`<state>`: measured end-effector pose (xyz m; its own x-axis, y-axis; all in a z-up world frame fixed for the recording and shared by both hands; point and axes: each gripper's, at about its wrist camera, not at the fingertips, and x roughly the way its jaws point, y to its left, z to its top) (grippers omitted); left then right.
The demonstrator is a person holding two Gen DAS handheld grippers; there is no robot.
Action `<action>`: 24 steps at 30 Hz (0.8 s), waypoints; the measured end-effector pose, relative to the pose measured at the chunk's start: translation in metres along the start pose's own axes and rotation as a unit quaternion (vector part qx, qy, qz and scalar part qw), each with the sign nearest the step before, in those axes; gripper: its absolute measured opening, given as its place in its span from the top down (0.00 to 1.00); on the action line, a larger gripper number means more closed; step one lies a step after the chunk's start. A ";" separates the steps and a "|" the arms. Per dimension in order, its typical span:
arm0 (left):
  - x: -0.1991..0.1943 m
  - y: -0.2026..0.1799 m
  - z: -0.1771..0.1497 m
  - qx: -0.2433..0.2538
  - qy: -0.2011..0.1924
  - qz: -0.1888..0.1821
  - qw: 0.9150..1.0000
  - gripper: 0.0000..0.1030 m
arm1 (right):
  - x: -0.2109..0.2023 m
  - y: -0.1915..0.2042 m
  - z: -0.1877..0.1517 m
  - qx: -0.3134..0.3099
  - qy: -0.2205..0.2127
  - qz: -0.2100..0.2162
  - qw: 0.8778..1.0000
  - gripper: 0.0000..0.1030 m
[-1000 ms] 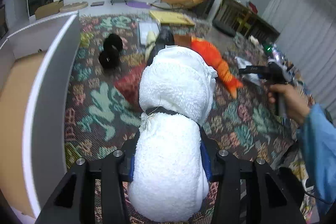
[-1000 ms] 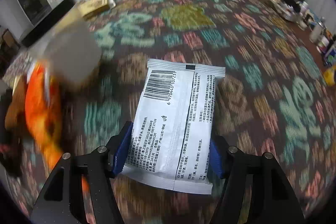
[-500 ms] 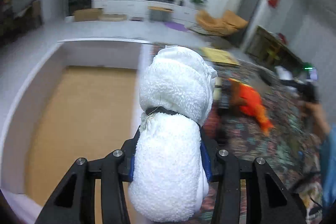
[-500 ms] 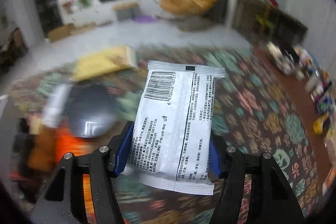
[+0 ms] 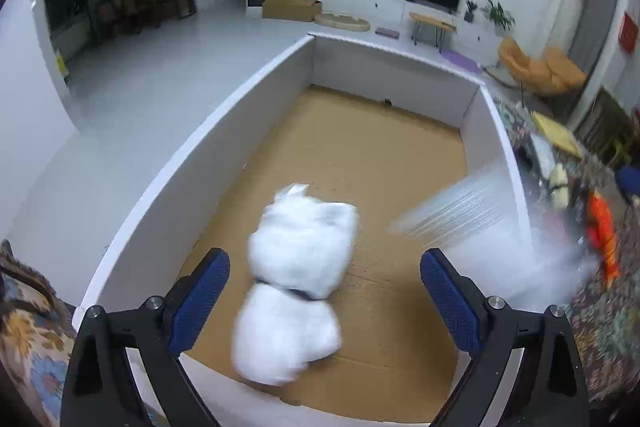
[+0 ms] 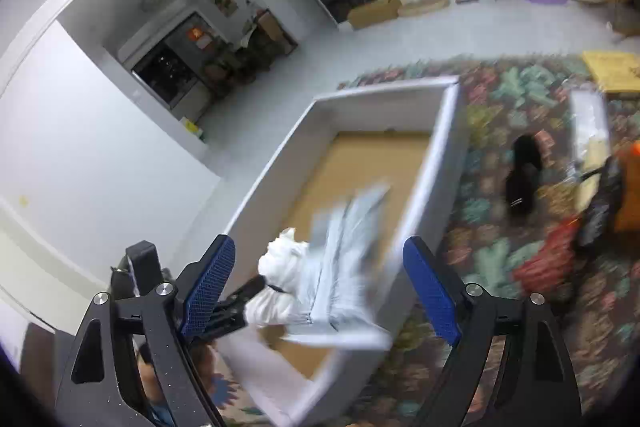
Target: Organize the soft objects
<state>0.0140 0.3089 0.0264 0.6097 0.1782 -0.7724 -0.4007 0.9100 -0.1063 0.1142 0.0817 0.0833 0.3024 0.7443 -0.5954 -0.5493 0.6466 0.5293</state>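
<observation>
A big white box (image 5: 172, 183) with a brown cardboard floor is seen. A white fluffy towel roll (image 5: 296, 283) is blurred inside it, between the wide-open left claw (image 5: 324, 301). A blurred silver packet (image 6: 344, 259), writing unreadable, is seen between the wide-open right claw (image 6: 318, 283).

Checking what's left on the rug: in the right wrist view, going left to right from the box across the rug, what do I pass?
White box → black plush → red soft item → orange plush at the frame's right edge.
</observation>
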 end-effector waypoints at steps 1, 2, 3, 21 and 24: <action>-0.004 0.001 -0.001 -0.004 -0.008 -0.004 1.000 0.07 | -0.002 -0.003 -0.002 -0.005 -0.007 -0.009 1.000 0.14; -0.010 0.003 -0.003 -0.007 -0.016 -0.009 1.000 0.07 | -0.008 -0.009 -0.008 -0.015 -0.017 -0.034 0.999 0.14; -0.017 0.000 -0.005 -0.008 -0.025 -0.018 0.999 0.07 | -0.014 -0.017 -0.015 -0.027 -0.027 -0.070 0.997 0.14; 0.069 -0.262 -0.130 0.231 0.073 -0.164 0.956 0.04 | -0.094 -0.253 -0.185 0.112 -0.041 -0.452 0.884 0.11; 0.085 -0.276 -0.128 0.253 0.046 -0.141 0.956 0.04 | -0.094 -0.257 -0.186 0.114 -0.046 -0.452 0.883 0.11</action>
<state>0.0889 0.0252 -0.0899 0.5722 -0.1140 -0.8121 0.1667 0.9858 -0.0209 0.0820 -0.1853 -0.1088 0.6052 -0.0898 -0.7910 0.1171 0.9928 -0.0231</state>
